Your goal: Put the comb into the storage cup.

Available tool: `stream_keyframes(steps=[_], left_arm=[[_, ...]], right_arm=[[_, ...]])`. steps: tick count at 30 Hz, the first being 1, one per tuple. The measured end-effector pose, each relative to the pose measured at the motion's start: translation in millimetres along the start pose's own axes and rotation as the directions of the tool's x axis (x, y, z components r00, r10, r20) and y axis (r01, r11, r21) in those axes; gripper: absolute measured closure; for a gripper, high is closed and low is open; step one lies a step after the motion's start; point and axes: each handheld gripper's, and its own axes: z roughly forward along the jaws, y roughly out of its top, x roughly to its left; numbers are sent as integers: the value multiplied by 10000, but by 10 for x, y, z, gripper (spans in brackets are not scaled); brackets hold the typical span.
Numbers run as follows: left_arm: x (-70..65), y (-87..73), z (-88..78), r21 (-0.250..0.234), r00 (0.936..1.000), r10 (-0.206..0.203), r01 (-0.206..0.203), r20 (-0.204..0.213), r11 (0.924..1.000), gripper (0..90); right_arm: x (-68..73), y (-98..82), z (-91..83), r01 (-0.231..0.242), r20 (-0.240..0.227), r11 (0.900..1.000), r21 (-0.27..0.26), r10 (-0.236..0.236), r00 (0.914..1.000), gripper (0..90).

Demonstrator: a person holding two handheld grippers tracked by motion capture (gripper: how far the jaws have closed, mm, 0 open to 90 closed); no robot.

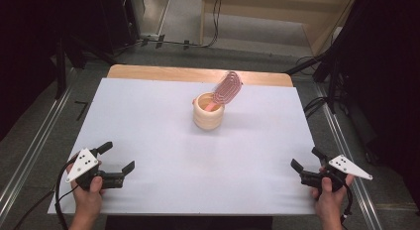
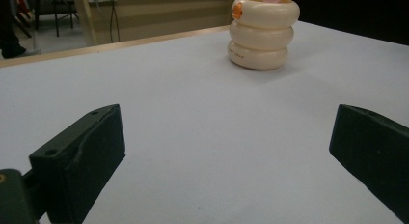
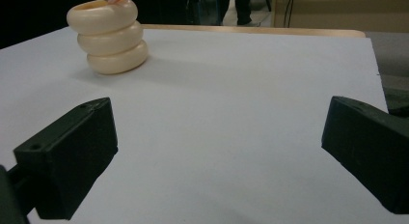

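**Two open grippers, one cream holder with a pink brush**

Hands come first in the high view: the left gripper [image 1: 119,157] and the right gripper [image 1: 305,158] rest low over the near edge of the white tabletop [image 1: 148,121], one at each near corner, each held by one hand and each carrying a grey three-cornered plate. Both pairs of fingers are spread wide and have hold of nothing. Well ahead of both, roughly midway between them, stands one cream ribbed holder [image 1: 208,111], upright. One pink brush [image 1: 226,88] with a looped, open head leans out of it, tilted away from the left fingers' side. This view alone gives the brush head whole, and the bare wooden strip at the tabletop's far edge.

From the left gripper view, two black fingers [image 2: 79,161] stand far apart with bare tabletop between them. The holder [image 2: 263,33] sits far ahead, a little toward the right-hand finger, and shows three stacked rings plus an orange spot near its rim, which the high view does not make out. Of the brush, a sliver of pink at the top edge is all that can be seen.

From the right gripper view, two fingers [image 3: 67,161] again gape wide and empty. The holder [image 3: 108,35] stands far ahead, beyond the left-hand finger, three rings counted, with a small label and a pink tip at its rim.
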Motion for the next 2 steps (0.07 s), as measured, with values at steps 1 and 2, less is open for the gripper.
stream_keyframes(steps=[1,2], left_arm=[[-1,0,0,4,10000,-10,10,-2,10000,0],[0,0,0,1,10000,-4,4,-1,10000,0]], right_arm=[[-5,-3,1,14,16,10000,-4,-14,10000,0],[-8,-6,1,6,5,10000,-3,-6,10000,0]])
